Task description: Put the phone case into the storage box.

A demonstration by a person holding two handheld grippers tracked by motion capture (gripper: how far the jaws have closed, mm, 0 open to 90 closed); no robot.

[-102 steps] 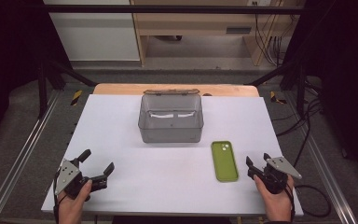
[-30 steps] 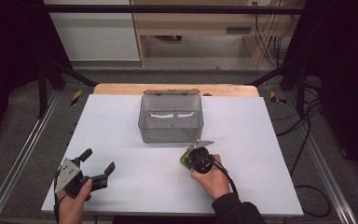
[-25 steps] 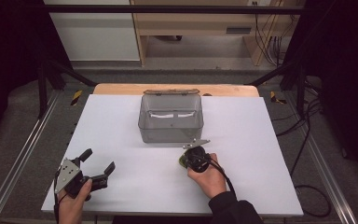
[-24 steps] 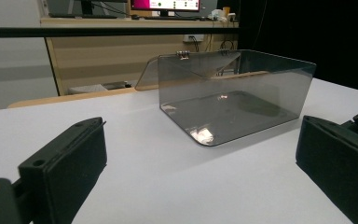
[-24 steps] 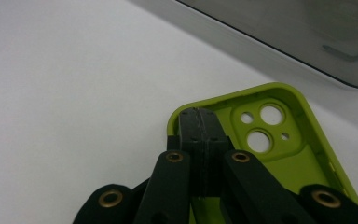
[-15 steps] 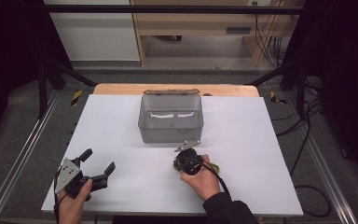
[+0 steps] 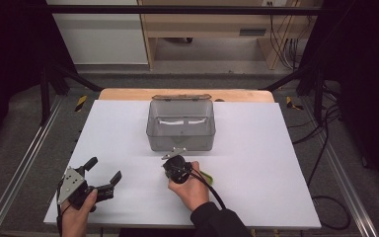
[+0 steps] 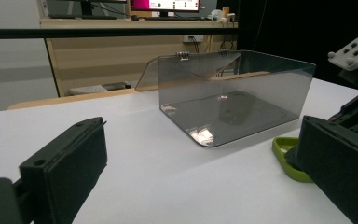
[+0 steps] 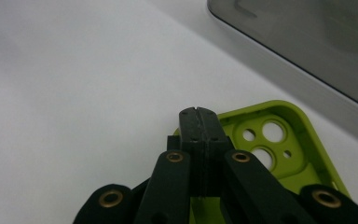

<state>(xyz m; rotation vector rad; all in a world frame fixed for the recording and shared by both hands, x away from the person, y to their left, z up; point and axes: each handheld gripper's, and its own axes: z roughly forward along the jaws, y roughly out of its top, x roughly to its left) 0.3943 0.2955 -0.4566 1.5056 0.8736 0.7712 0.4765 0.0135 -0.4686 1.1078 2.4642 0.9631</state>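
Right claw (image 9: 199,112) clamped, seemingly on green phone case (image 9: 279,154) edge, near box (image 7: 180,126).

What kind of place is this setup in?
Probably a lab or workshop data-collection bench: a white table inside a metal rail frame, loose cables on the floor, and a monitor on a back desk.

— From my station, what colours do you read?
— I see a lime-green phone case (image 9: 279,140) and a smoky grey see-through box (image 7: 180,125) near the white table's (image 7: 103,133) far edge.
— And my grippers?
— Both black: right gripper (image 9: 199,112), left gripper (image 7: 103,174), which carries a grey plate.
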